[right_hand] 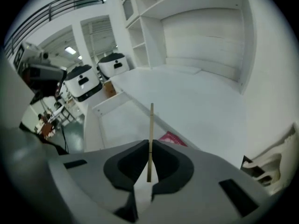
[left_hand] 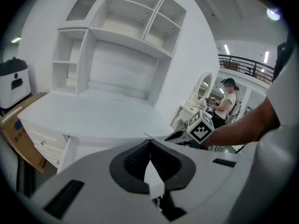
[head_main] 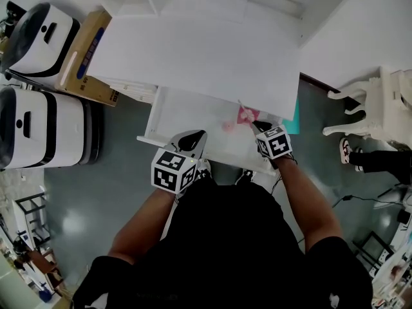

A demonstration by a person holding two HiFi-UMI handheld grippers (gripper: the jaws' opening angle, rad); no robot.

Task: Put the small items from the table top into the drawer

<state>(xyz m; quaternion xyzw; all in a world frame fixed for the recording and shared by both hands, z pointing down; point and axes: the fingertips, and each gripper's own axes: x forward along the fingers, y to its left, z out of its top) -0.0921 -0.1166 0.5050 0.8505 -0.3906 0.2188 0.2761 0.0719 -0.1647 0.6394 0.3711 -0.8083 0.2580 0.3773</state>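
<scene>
Thin stick (right_hand: 150,129) pinched in right hand-held gripper (right_hand: 149,146) over open drawer (head_main: 187,111); left hand-held gripper (left_hand: 150,146) closed, empty. Pink item (head_main: 247,114) (half hidden by desk (head_main: 212,56) edge) unidentifiable.

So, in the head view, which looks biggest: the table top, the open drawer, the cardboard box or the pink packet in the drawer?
1. Table top, clearly largest.
2. Open drawer.
3. Cardboard box, close behind the drawer; it sits lower, farther from the camera, so that's unsure.
4. Pink packet, smallest.

Your counter (head_main: 193,50) hides the drawer's (head_main: 187,118) far part; your right claw (right_hand: 149,148) covers part of a pink item (right_hand: 172,136), too small to identify.
</scene>
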